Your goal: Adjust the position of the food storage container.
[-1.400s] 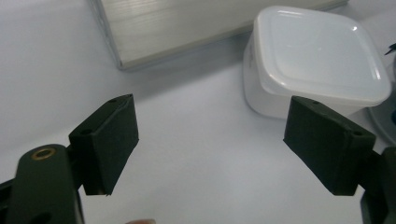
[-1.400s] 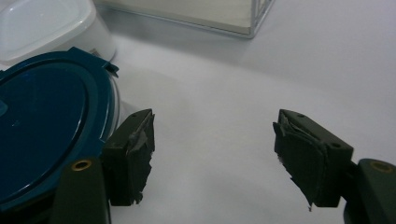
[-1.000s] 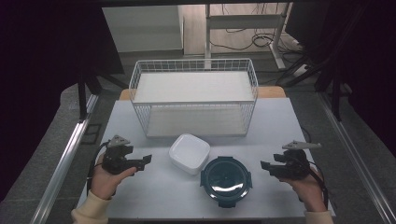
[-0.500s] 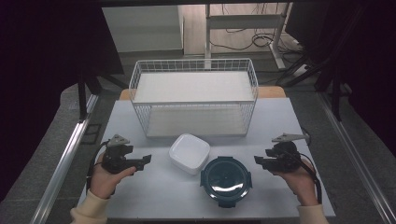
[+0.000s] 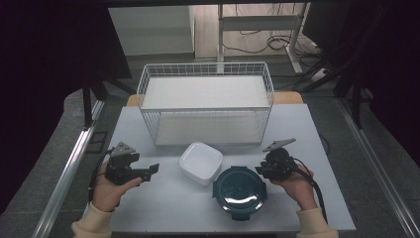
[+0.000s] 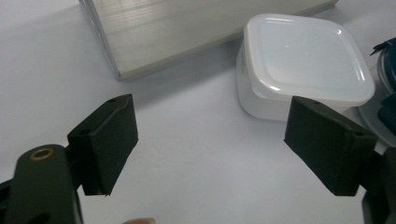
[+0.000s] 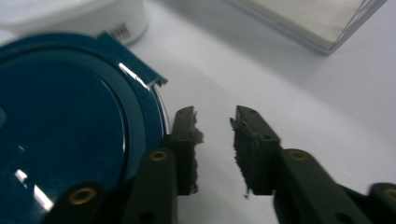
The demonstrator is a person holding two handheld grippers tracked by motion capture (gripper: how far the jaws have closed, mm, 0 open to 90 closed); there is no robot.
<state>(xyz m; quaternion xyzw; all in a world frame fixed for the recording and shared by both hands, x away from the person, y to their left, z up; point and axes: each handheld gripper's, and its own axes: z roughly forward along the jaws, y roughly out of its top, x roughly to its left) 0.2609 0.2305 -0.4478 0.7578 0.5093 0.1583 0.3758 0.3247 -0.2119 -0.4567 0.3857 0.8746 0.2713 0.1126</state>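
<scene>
1. The right tongs (image 5: 261, 170) sit just beside the right rim of a round dark teal lidded container (image 5: 239, 192) at the near middle of the white worktop (image 5: 163, 203).
2. In the right gripper view the right tongs (image 7: 214, 140) have a narrow gap between the jaws. They have just been closing, and only bare worktop lies between them. The left jaw stands right at the container's (image 7: 70, 130) rim, but whether it touches is not clear.
3. A teal latch tab (image 7: 133, 63) juts from the lid edge beyond the jaw tips.
4. The left tongs (image 5: 151, 170) are held low over the worktop's left part, well apart from the teal container. They point toward a white square lidded box (image 5: 200, 162).
5. In the left gripper view the left tongs (image 6: 212, 140) are spread wide with nothing between them. The white box (image 6: 303, 60) lies ahead, nearer the right jaw.
6. The white box stands just beside the teal container, to its upper left in the high view.
7. A white wire basket (image 5: 205, 101) stands behind both, toward the far edge.
</scene>
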